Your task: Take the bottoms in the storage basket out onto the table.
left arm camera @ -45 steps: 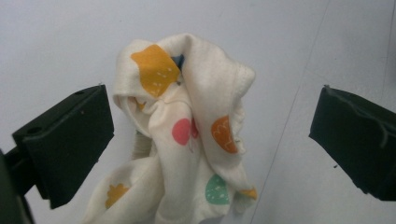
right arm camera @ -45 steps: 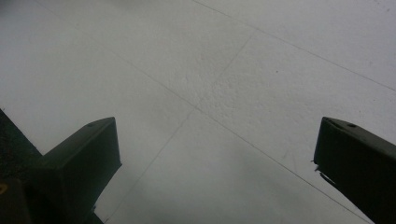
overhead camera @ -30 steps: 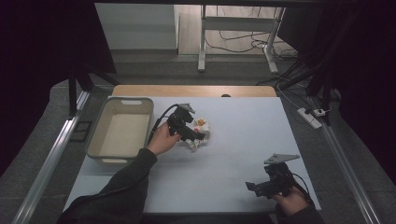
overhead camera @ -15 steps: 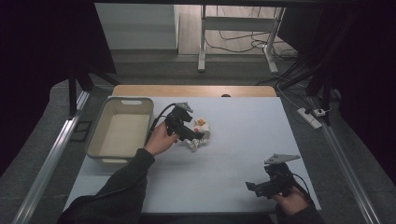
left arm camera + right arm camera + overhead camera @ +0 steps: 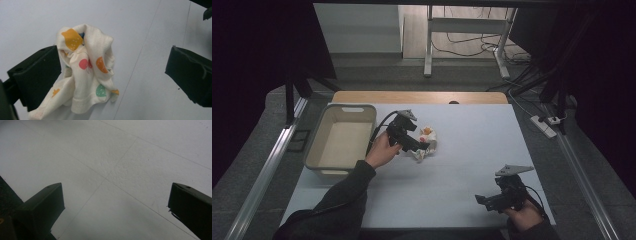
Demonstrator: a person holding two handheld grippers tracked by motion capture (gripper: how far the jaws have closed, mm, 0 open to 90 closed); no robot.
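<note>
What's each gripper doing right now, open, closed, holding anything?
Left gripper: open, jaws wide apart, the crumpled patterned cloth lying between them against one jaw, not clamped.
Right gripper: open, nothing between its jaws, over the bare table.

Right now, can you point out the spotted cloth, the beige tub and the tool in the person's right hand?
spotted cloth (image 5: 87,67): left gripper view, on its bunched middle fold.
beige tub (image 5: 314,145): high view, on its left wall.
right tool (image 5: 482,199): high view, midway between its fingertips, above the white table.
</note>
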